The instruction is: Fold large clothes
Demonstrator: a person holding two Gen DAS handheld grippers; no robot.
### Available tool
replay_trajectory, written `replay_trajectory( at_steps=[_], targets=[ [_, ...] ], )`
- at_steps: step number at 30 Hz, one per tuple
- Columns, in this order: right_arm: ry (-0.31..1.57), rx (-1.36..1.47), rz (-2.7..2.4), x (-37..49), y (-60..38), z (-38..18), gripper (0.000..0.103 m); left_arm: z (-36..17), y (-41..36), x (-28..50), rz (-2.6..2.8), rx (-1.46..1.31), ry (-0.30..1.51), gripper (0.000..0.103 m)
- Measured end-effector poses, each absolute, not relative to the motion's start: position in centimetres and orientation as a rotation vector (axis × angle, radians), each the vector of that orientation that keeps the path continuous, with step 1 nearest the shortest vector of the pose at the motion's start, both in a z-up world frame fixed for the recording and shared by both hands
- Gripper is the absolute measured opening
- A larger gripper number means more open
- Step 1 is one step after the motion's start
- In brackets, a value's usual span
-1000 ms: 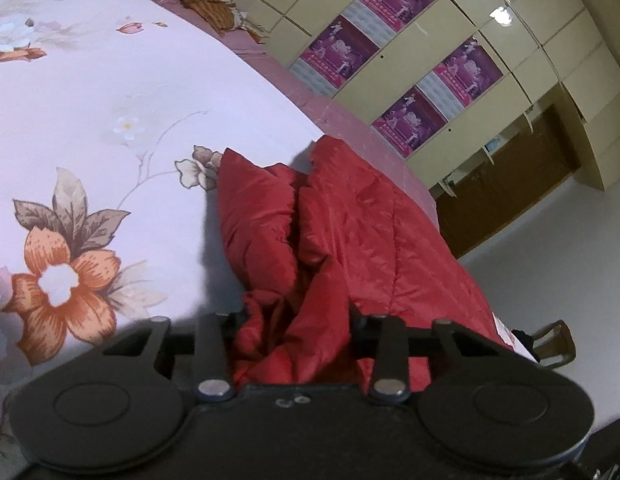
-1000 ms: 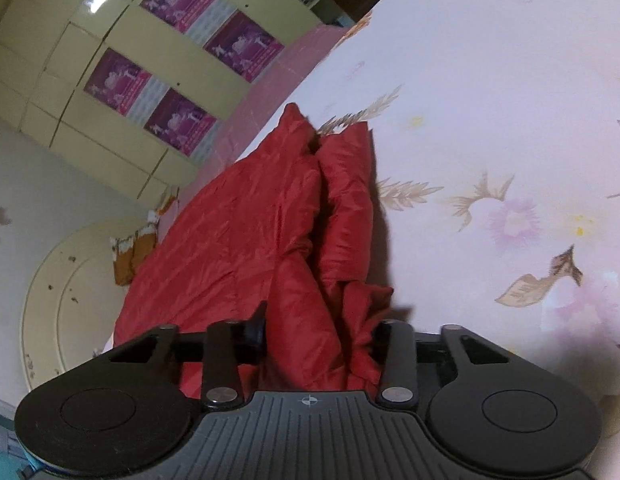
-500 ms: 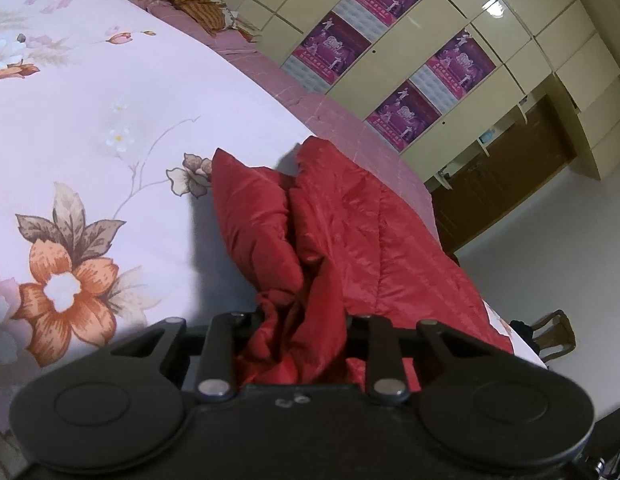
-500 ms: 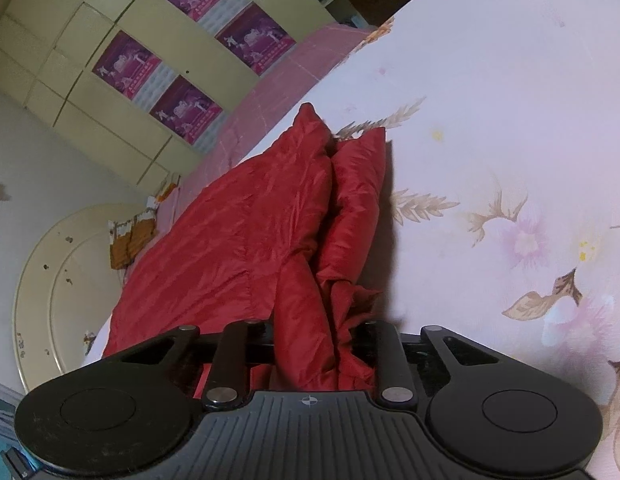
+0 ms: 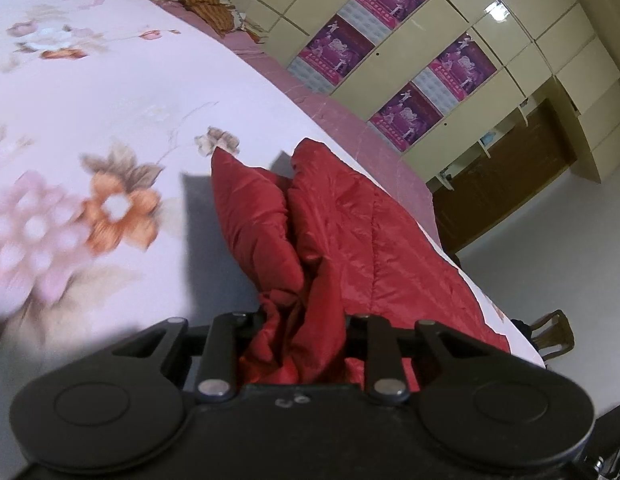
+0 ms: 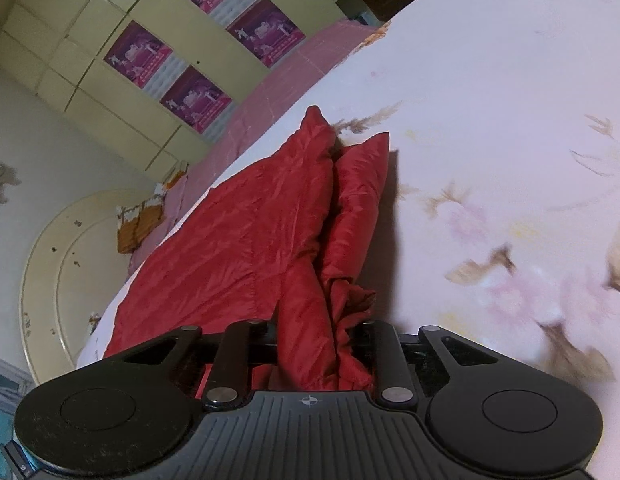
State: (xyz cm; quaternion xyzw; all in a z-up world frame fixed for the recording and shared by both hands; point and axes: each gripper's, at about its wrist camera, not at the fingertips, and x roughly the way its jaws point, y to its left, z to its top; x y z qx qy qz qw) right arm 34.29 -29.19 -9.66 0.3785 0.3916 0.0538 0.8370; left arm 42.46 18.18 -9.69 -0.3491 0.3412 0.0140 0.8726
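Observation:
A red quilted jacket (image 5: pixel 350 240) lies on a bed with a pale floral sheet (image 5: pixel 89 100). It also shows in the right wrist view (image 6: pixel 237 240). My left gripper (image 5: pixel 297 344) is shut on a bunched edge of the jacket, which is lifted off the sheet towards the camera. My right gripper (image 6: pixel 322 348) is shut on another bunched edge of the same jacket. A raised fold runs away from each gripper. The fingertips are hidden in the fabric.
The floral sheet (image 6: pixel 490 120) spreads wide beside the jacket. A pink bed border (image 5: pixel 350 120) runs along the far side. Cream wardrobes with purple posters (image 5: pixel 410 52) stand behind. A striped pillow (image 5: pixel 205 4) lies at the head. A wooden chair (image 5: pixel 554 332) stands on the floor.
Both grippers closed their jaws further onto the red fabric and have drawn it up and along the bed. The sheet now blurs past the cameras.

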Motion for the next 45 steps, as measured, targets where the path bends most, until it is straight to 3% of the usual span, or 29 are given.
replay_trajectory(
  at_steps=[21, 38, 40, 41, 43, 44, 45],
  targets=[
    [0.870, 0.799, 0.157, 23.5, -33.1, -7.9, 0.020, -8.5, 15.1, 29.2, 0.072, -0.742, 0.724, 0.024],
    [0.884, 0.790, 0.193, 23.7, -33.8, -7.2, 0.021, -9.7, 13.8, 22.1, 0.092, -0.754, 0.711, 0.024],
    [0.892, 0.786, 0.197, 24.2, -33.7, -7.7, 0.021, -10.2, 13.8, 22.2, 0.105, -0.740, 0.722, 0.034],
    [0.894, 0.787, 0.190, 24.7, -33.7, -8.0, 0.021, -10.5, 13.8, 22.5, 0.119, -0.718, 0.743, 0.051],
    [0.896, 0.821, 0.182, 25.4, -33.9, -8.7, 0.024, -10.8, 13.7, 22.5, 0.118, -0.687, 0.733, 0.053],
    [0.901, 0.841, 0.168, 25.7, -34.1, -9.0, 0.037, -10.6, 13.7, 22.4, 0.121, -0.684, 0.734, 0.056],
    [0.889, 0.849, 0.144, 25.9, -34.4, -8.9, 0.040, -10.5, 13.8, 22.0, 0.125, -0.685, 0.736, 0.060]
  ],
)
